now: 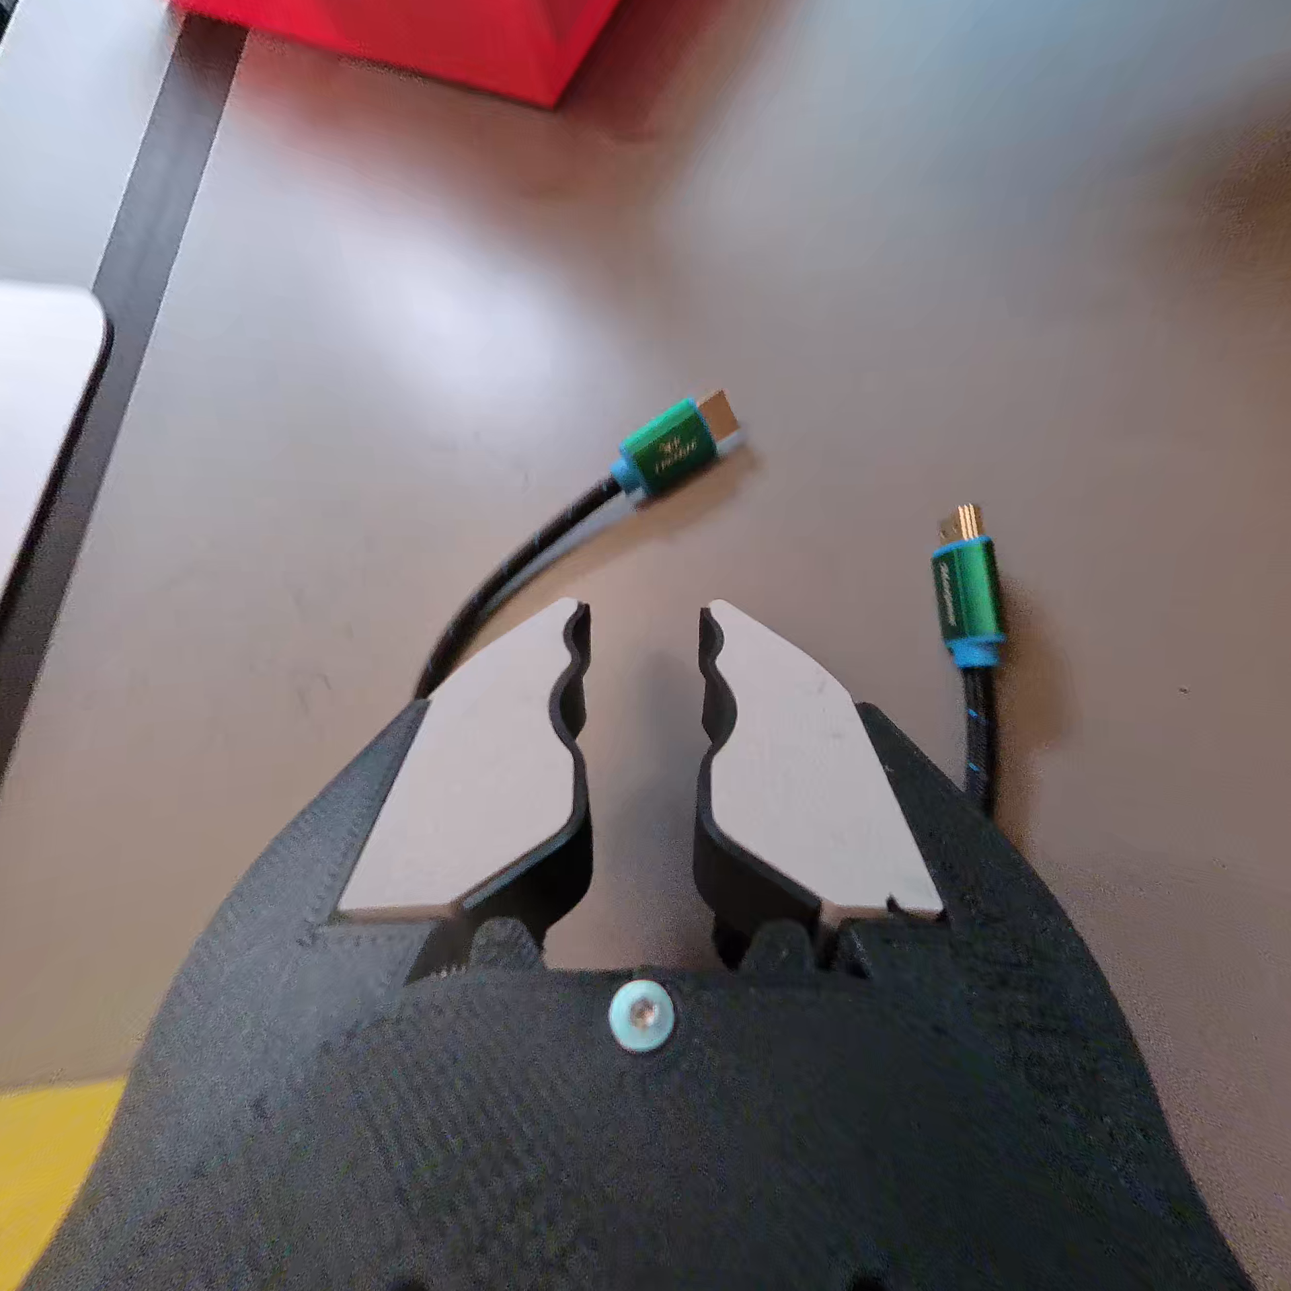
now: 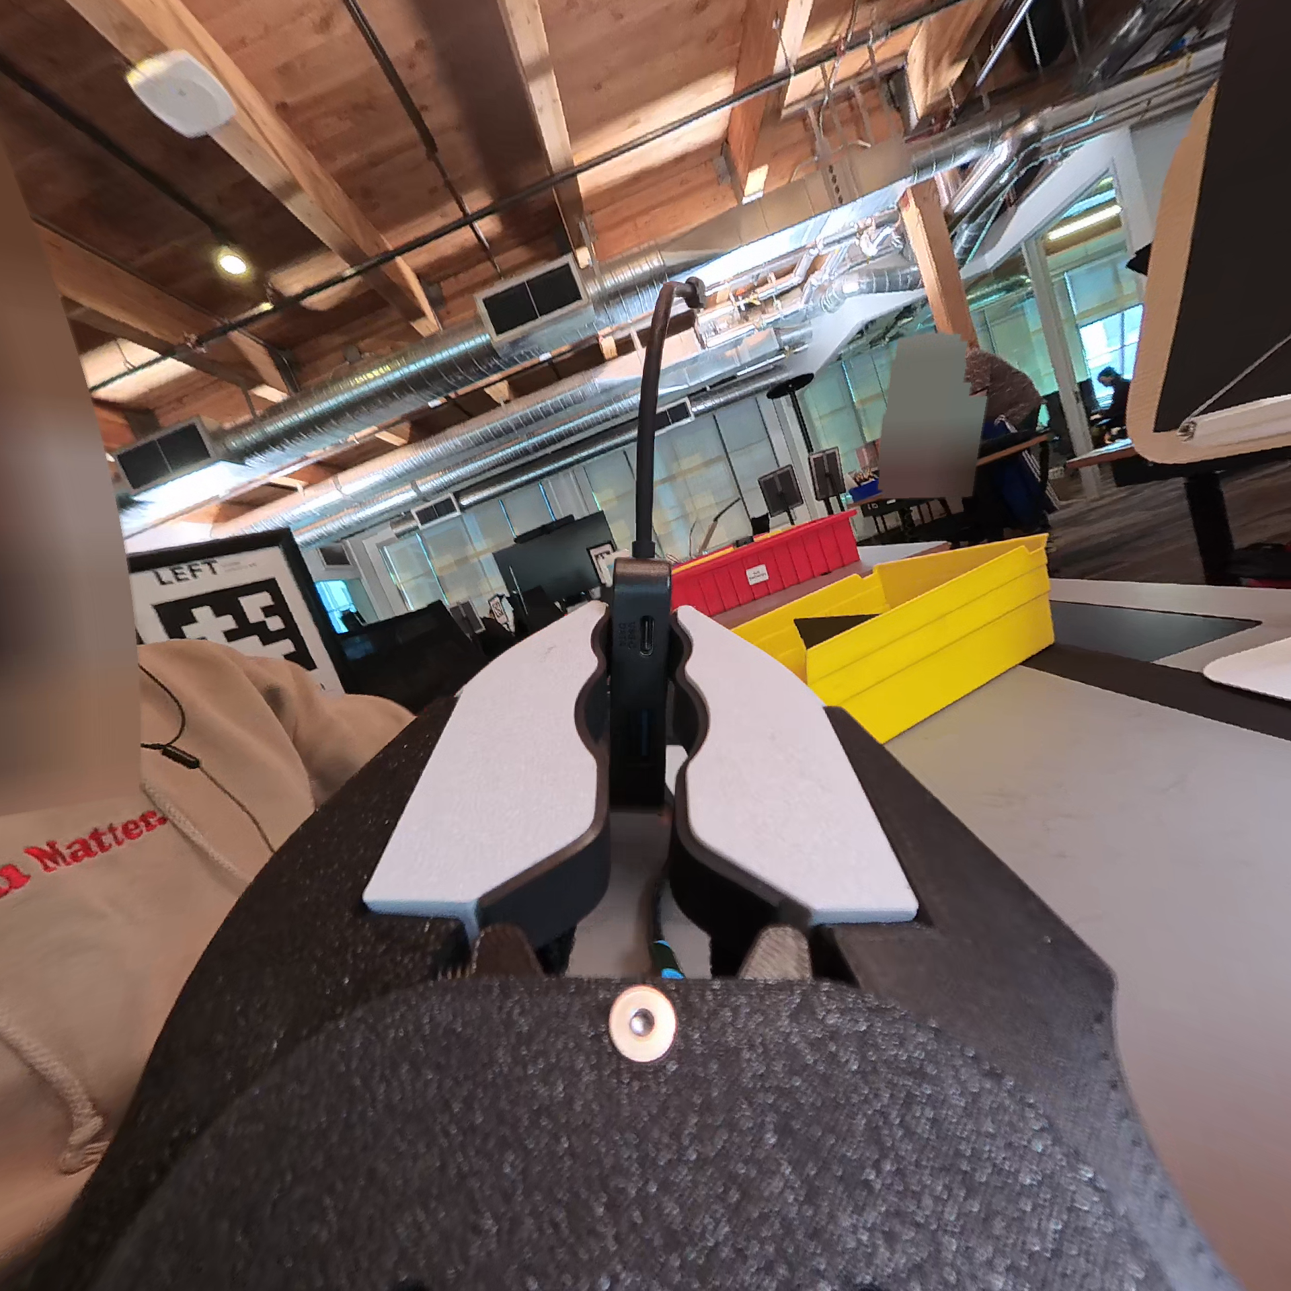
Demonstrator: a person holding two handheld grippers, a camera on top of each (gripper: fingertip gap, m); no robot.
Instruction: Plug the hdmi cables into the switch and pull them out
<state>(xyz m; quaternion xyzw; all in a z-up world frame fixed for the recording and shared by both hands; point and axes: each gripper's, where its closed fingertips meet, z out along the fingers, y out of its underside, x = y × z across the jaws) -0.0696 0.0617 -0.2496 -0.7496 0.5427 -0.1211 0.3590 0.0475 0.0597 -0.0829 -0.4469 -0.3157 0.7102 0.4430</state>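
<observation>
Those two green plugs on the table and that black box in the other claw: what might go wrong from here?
The left gripper is open and empty above the table; the green plugs point different ways, so a grab might catch one crooked. The right gripper pinches only the switch's lower half, so pushing a plug in could tilt it or make it slip.

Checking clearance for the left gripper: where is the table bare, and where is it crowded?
Bare table lies between the red box and the two HDMI plugs. Crowded just ahead of the left gripper, where plugs and cables flank its open fingers.
</observation>
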